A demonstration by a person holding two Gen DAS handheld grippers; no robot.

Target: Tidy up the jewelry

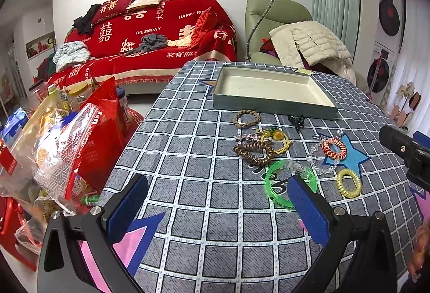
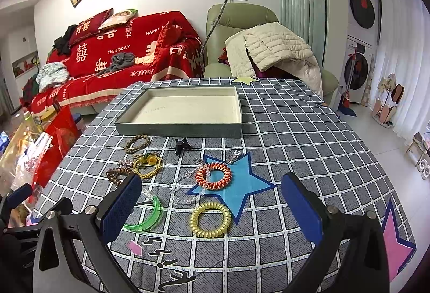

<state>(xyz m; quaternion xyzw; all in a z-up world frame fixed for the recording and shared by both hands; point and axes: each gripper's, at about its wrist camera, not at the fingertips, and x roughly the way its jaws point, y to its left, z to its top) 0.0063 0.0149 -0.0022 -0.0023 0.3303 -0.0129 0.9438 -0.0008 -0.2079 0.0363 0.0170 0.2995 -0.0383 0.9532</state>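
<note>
An empty grey tray [image 1: 271, 105] [image 2: 177, 129] with a cream inside sits at the far side of the checked tablecloth. In front of it lie hair ties and bracelets: a braided tan ring [image 1: 246, 118] [image 2: 137, 143], a black claw clip [image 1: 297, 121] [image 2: 181, 145], a brown spiral tie [image 1: 254, 152], a yellow flower tie [image 1: 279, 141] [image 2: 148, 164], an orange spiral tie [image 1: 334, 149] [image 2: 213, 176], a clear bead bracelet [image 2: 185, 189], a green bangle [image 1: 279, 183] [image 2: 150, 217] and a yellow spiral tie [image 1: 348, 183] [image 2: 210, 219]. My left gripper [image 1: 217, 208] and right gripper [image 2: 212, 208] are open, holding nothing.
Snack bags and bottles [image 1: 56, 142] crowd the floor left of the table. A red-covered sofa [image 1: 150, 43] and a green armchair [image 2: 242, 21] with a white jacket stand behind. Star and lip stickers dot the cloth [image 2: 295, 131].
</note>
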